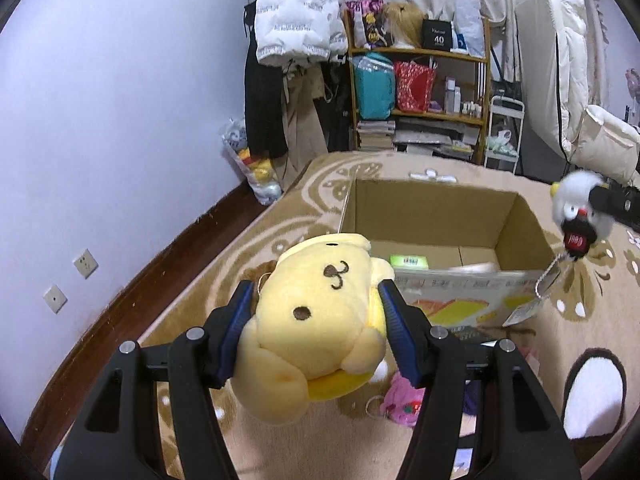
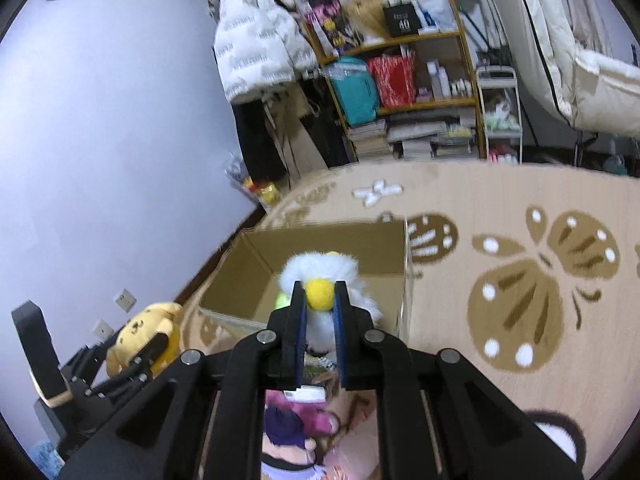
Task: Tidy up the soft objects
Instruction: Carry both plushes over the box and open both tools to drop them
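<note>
My left gripper [image 1: 316, 292] is shut on a yellow dog plush [image 1: 316, 328] and holds it in the air in front of an open cardboard box [image 1: 436, 208]. My right gripper [image 2: 319, 292] is shut on a white fluffy bird plush [image 2: 320, 270] with a yellow beak, held above the box [image 2: 332, 240]. In the left wrist view the bird plush [image 1: 576, 204] hangs at the right over the box's corner, with a red tag and chain below it. The yellow plush [image 2: 144, 332] and left gripper show at lower left in the right wrist view.
A pink plush [image 1: 402, 398] and a purple-haired doll [image 2: 286, 428] lie on the beige butterfly carpet [image 2: 520, 280] below the grippers. A green item [image 1: 408, 261] lies in the box. A wooden shelf [image 1: 420, 92], hanging coats and a bag of toys [image 1: 256, 168] stand at the far wall.
</note>
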`<state>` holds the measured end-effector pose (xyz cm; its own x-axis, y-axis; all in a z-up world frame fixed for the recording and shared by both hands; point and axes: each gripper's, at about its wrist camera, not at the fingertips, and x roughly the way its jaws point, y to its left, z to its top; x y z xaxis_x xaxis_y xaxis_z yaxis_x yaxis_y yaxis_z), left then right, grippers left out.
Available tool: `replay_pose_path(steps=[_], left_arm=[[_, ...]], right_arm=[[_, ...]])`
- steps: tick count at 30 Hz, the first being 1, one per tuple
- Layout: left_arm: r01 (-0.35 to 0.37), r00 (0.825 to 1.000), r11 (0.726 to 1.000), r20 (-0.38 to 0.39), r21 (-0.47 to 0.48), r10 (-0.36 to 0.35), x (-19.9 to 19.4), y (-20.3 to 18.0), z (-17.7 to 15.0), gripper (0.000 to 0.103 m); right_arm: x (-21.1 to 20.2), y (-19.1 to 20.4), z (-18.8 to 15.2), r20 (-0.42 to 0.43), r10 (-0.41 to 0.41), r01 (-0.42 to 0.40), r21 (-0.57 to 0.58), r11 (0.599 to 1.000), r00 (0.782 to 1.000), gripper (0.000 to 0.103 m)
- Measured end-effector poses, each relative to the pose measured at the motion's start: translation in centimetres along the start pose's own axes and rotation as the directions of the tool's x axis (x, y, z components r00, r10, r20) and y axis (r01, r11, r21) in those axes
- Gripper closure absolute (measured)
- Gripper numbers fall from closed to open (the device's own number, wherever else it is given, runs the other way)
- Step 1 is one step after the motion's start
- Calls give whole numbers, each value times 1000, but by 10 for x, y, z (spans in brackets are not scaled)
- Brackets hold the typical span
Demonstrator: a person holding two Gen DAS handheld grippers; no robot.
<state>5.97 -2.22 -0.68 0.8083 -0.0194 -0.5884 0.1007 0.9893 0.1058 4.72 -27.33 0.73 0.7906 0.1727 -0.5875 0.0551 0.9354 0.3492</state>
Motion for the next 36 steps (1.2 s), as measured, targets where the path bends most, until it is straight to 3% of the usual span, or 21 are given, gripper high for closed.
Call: replay_pose_path(steps=[6, 17, 26, 36], left_arm=[[2, 999, 1000, 54, 9, -2, 1, -5, 21, 42], [16, 996, 998, 86, 56, -20, 28, -27, 53, 42], [37, 997, 990, 69, 136, -47, 56, -50, 58, 42], [95, 995, 986, -8, 134, -95, 90, -57, 56, 41]], right_arm=[[-14, 8, 28, 90, 6, -3, -32, 999, 996, 90], [4, 6, 64, 149, -10, 18, -54, 998, 989, 90], [38, -6, 60, 99, -24, 28, -40, 999, 995, 90], [83, -26, 46, -1, -39, 39, -27, 999, 999, 90]])
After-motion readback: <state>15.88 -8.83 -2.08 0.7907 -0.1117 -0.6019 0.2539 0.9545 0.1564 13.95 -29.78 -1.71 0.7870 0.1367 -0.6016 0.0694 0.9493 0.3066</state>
